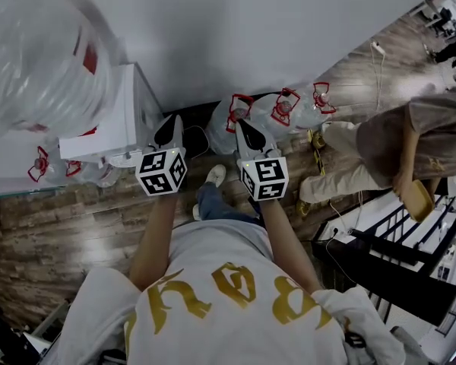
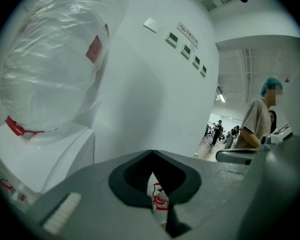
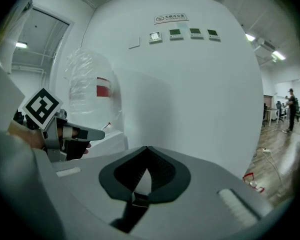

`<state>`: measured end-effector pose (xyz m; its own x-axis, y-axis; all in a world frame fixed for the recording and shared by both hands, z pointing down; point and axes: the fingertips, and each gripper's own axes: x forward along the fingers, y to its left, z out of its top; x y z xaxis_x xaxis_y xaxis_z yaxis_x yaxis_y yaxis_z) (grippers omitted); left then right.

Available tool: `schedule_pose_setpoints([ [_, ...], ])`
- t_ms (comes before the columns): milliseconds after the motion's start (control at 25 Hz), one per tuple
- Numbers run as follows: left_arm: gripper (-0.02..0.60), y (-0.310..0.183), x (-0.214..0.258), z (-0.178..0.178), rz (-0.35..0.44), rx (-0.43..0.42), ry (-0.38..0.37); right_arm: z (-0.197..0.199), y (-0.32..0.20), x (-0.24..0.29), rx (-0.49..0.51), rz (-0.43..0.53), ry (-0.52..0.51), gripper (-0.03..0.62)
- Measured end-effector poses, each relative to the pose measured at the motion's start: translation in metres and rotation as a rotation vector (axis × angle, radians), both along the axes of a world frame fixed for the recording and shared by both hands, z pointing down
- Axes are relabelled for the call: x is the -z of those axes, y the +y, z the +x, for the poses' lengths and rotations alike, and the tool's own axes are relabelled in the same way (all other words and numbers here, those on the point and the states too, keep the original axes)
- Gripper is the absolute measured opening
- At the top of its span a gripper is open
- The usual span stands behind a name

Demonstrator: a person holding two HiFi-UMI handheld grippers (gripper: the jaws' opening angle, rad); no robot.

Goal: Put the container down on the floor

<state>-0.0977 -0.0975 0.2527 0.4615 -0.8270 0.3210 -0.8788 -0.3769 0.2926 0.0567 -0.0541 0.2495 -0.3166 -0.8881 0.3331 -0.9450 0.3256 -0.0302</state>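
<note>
A big clear water container [image 1: 38, 52] wrapped in plastic film, with a red label, sits upside down on a white dispenser [image 1: 110, 128] at the left. It also fills the upper left of the left gripper view, where the container [image 2: 55, 69] stands above and left of the jaws. My left gripper [image 1: 171, 128] hangs shut and empty just right of the dispenser, clear of the container. My right gripper [image 1: 243, 131] is shut and empty too, a little further right, pointing at the white wall. In the right gripper view the container [image 3: 90, 89] is beyond the left gripper.
Several wrapped jugs with red caps [image 1: 277, 109] lie on the wood floor by the wall, ahead of my feet. A person in beige [image 1: 395, 150] stands at the right. A black rack [image 1: 395, 257] is at the lower right, with a cable [image 1: 380, 67] on the floor.
</note>
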Motion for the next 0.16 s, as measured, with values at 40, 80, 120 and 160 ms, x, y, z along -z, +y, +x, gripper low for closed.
schedule_pose_setpoints([
  [40,0.002,-0.0014,-0.0007,-0.0004,0.0,0.0,-0.002,-0.0003,-0.0011,-0.0006,-0.002,-0.001,0.0,0.026],
  [80,0.002,-0.0026,-0.0015,-0.0009,-0.001,0.0,-0.005,-0.0005,-0.0021,-0.0012,-0.003,-0.001,0.001,0.026],
  [120,0.002,-0.0038,-0.0025,-0.0014,-0.001,0.0,-0.007,-0.0005,-0.003,-0.0019,-0.005,-0.001,0.001,0.026],
  [160,0.002,-0.005,-0.0035,-0.0018,-0.001,0.0,-0.009,-0.0005,-0.0039,-0.0025,-0.007,-0.002,0.002,0.026],
])
